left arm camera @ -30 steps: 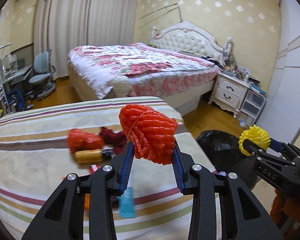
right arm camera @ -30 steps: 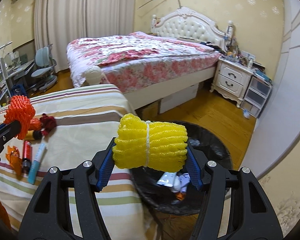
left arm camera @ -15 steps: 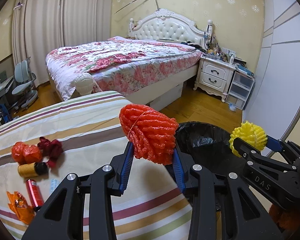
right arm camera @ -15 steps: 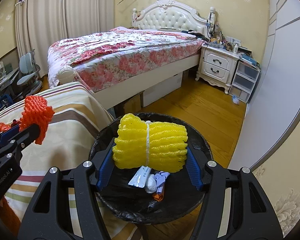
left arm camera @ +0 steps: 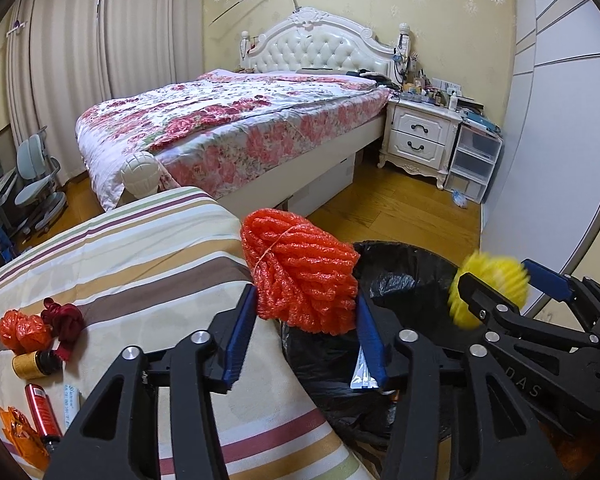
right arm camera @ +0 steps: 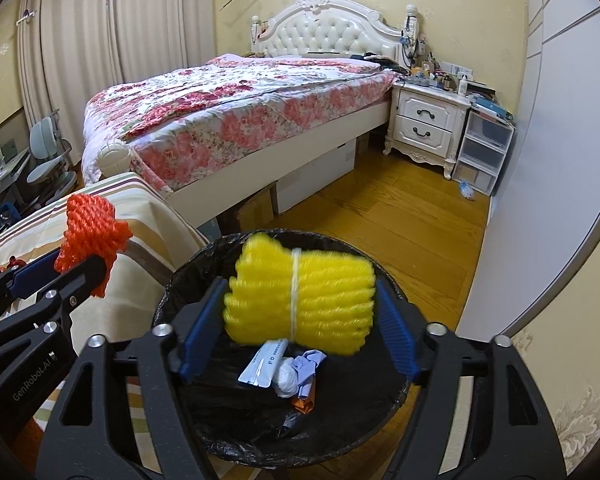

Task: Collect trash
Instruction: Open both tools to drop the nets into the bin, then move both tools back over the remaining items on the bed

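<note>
My left gripper (left arm camera: 305, 332) is shut on an orange foam net bundle (left arm camera: 300, 276), held at the striped bed's edge beside the black-lined trash bin (left arm camera: 404, 276). My right gripper (right arm camera: 298, 328) has opened; the yellow foam net bundle (right arm camera: 300, 292) is blurred between the spread pads, directly over the bin (right arm camera: 188, 280), apparently loose. The bin holds a white packet, crumpled tissue and a small orange wrapper (right arm camera: 304, 402). The right gripper with the yellow bundle (left arm camera: 488, 288) shows in the left view; the left gripper and orange bundle (right arm camera: 92, 236) show in the right view.
On the striped bed cover (left arm camera: 140, 256) lie an orange bag (left arm camera: 22, 330), a dark red ball (left arm camera: 66, 318), a small yellow bottle (left arm camera: 32, 364), a red tube (left arm camera: 40, 404) and an orange wrapper (left arm camera: 18, 436). A floral bed (left arm camera: 236, 120) and white nightstand (left arm camera: 420, 140) stand beyond the wood floor.
Both grippers have moved right, towards and over the bin. The right gripper's jaws have spread and the yellow bundle has gone blurred, coming loose. The left gripper still holds the orange bundle.
</note>
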Demonstrator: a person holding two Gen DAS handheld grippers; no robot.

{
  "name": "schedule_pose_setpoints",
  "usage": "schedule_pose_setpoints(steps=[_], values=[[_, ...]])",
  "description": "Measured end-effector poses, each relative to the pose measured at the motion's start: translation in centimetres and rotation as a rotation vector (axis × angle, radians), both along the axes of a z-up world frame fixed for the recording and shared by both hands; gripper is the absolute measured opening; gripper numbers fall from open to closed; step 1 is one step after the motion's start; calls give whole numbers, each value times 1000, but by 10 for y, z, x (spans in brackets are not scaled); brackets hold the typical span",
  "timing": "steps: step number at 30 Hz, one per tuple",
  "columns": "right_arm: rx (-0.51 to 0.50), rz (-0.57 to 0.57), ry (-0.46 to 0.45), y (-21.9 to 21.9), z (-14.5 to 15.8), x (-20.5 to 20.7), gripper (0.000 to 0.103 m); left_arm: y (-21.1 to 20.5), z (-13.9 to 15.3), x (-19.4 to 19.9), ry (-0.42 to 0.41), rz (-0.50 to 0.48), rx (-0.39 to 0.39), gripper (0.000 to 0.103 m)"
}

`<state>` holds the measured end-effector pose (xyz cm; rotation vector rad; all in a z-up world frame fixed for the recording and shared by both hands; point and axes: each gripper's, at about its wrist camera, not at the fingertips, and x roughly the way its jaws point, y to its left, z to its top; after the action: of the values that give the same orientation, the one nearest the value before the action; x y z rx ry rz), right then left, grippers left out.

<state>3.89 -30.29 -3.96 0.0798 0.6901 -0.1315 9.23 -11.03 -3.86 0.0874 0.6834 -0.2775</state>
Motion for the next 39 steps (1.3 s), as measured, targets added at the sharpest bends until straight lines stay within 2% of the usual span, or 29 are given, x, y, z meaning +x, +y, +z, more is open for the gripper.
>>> schedule_pose_setpoints(steps=[6, 7, 15, 22, 39], values=[[8, -30, -3, -10, 0, -1, 74, 0, -1, -1, 0, 12, -2, 73], [9, -34, -4, -11, 0, -2, 74, 1, -1, -2, -1, 15, -7, 74], [10, -40, -11, -11, 3, -7, 74, 5, 5, -7, -8, 16, -20, 77], [21, -22, -21, 4, 7, -17, 74, 23, 12, -23, -17, 53, 4, 77], [41, 183, 13, 110, 0, -46, 74, 134, 11, -84, 5, 274, 54, 77]])
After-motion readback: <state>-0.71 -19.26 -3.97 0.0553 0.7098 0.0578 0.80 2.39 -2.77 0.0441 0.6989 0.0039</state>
